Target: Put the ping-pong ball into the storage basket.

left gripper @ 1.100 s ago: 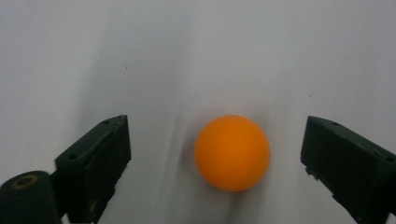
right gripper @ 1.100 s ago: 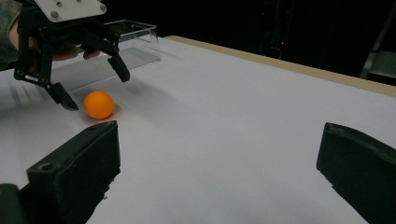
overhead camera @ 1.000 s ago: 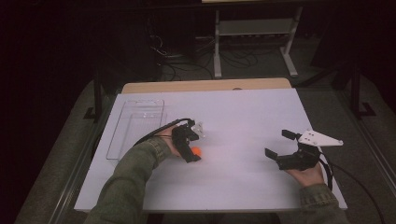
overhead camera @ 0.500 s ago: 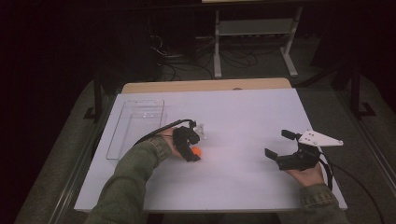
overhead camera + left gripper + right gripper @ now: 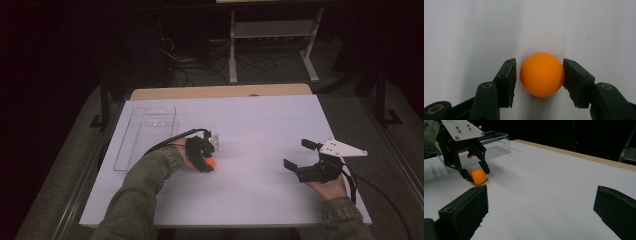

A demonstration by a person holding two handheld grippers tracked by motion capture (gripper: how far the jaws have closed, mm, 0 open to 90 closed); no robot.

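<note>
On the white table (image 5: 260, 145), left of its middle, our left gripper (image 5: 539, 75) has an orange ball (image 5: 542, 74) between its fingers (image 5: 507, 80). They have just been closing. The far finger touches the ball, while a thin gap shows at the near one, so we judge the pinch nearly made but not yet firm. From the right gripper view the ball (image 5: 478, 176) sits on the table with the left gripper (image 5: 475, 173) straddling it.

Our right gripper (image 5: 299, 159) rests well apart, with its fingers spread and nothing between them.

We judge the step in hand to be grasping the ball. Next comes finishing the squeeze gently, as a round, light ball may squirt out, then lifting.

Beyond the ball a clear plastic tray (image 5: 145, 135) lies near the table's left edge; it looks empty and seems the likely destination.
</note>
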